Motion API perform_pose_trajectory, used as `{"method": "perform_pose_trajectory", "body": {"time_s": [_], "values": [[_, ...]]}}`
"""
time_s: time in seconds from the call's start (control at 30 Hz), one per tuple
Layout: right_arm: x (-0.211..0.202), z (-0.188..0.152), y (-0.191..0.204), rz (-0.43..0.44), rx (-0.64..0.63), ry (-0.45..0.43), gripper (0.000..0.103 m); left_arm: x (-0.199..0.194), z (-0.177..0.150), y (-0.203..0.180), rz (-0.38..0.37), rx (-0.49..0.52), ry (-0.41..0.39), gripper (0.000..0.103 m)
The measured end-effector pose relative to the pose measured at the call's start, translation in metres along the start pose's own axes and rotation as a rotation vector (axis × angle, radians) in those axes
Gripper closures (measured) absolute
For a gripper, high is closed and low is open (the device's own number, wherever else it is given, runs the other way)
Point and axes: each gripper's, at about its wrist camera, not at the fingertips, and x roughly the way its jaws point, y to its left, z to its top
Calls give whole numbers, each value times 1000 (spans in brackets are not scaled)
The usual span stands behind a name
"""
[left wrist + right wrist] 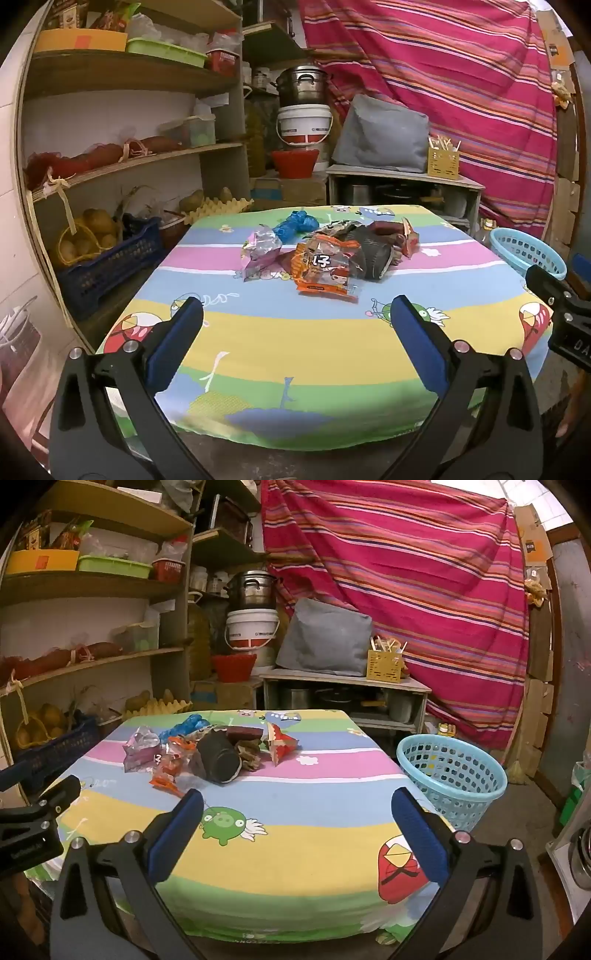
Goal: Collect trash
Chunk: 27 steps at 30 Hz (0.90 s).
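Trash pile (325,254) sits heaped on the far half of the bench (314,350), on its striped cartoon cloth. Within the pile: orange snack wrapper (327,273) nearest the front, silvery-pink wrapper (258,251) on its left, crumpled blue bag (295,225) behind, dark cup (219,758) tipped on its side, red-and-white carton (280,744) to the pile's right.

Blue basket (450,779) stands on the floor off the bench's right edge, well apart from the pile.

Left claw (295,317) and right claw (297,808) both spread wide, holding nothing, short of the pile.

Risks, as I judge them: wrappers overlap, so one pinch may drag neighbours off the bench; thin foil may slip; the cup could roll when nudged.
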Motion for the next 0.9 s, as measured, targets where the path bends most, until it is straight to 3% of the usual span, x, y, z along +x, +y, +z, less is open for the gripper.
{"method": "perform_pose_trajectory", "body": {"time_s": [0.9], "values": [[-2,0,1,-1,0,-2,4,4,-1,4,-15,-16,8,5]]}}
